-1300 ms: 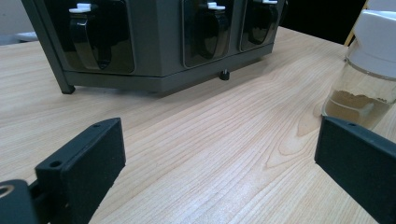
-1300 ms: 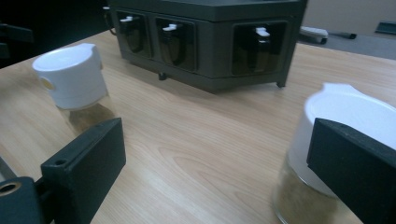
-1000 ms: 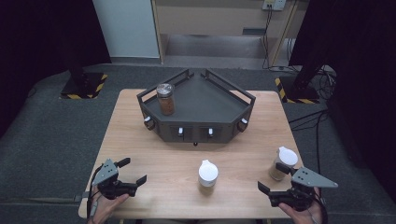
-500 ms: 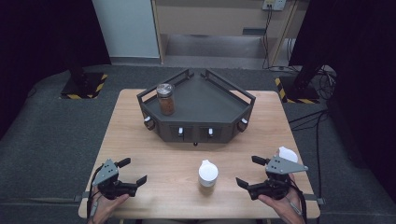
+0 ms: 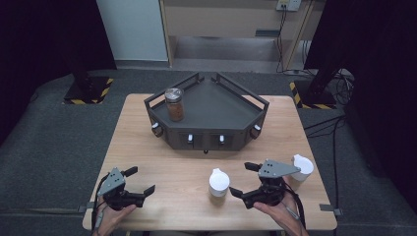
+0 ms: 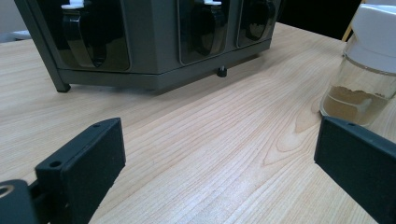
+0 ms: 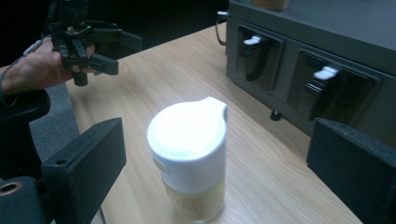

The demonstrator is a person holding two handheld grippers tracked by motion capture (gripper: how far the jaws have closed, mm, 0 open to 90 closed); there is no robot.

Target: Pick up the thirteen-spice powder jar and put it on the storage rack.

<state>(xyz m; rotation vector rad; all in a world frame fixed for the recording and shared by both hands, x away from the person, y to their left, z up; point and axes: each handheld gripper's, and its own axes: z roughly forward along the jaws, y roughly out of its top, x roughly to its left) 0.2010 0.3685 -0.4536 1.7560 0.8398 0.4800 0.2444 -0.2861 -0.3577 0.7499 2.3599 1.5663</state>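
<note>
Right gripper view puts the white-capped jar (image 7: 189, 158) dead ahead of me, standing upright on the counter (image 7: 261, 172) between my spread fingers (image 7: 86, 161) but not yet touched by either. In the high view that jar (image 5: 219, 182) sits near the counter's front edge, at about 6 o'clock from the dark rack (image 5: 209, 118), with my right gripper (image 5: 252, 183) at its 3 o'clock, fingers wide apart and aimed toward it.

I judge the jar to be light: a small clear glass or plastic body with only a shallow layer of tan powder at the bottom. The smooth, rounded white cap looks slippery and has a pour lip on one side, so I would close on the cap's straight lower wall or on the clear body just under it, squeezing gently in case it is glass.

My right hand (image 5: 278, 211) holds its gripper low and roughly level, palm under it. My left gripper (image 5: 134, 182) rests near the counter's 7 o'clock corner, fingers also spread and pinching nothing. A second white-capped jar (image 5: 301, 167) stands just behind the right gripper.
</note>
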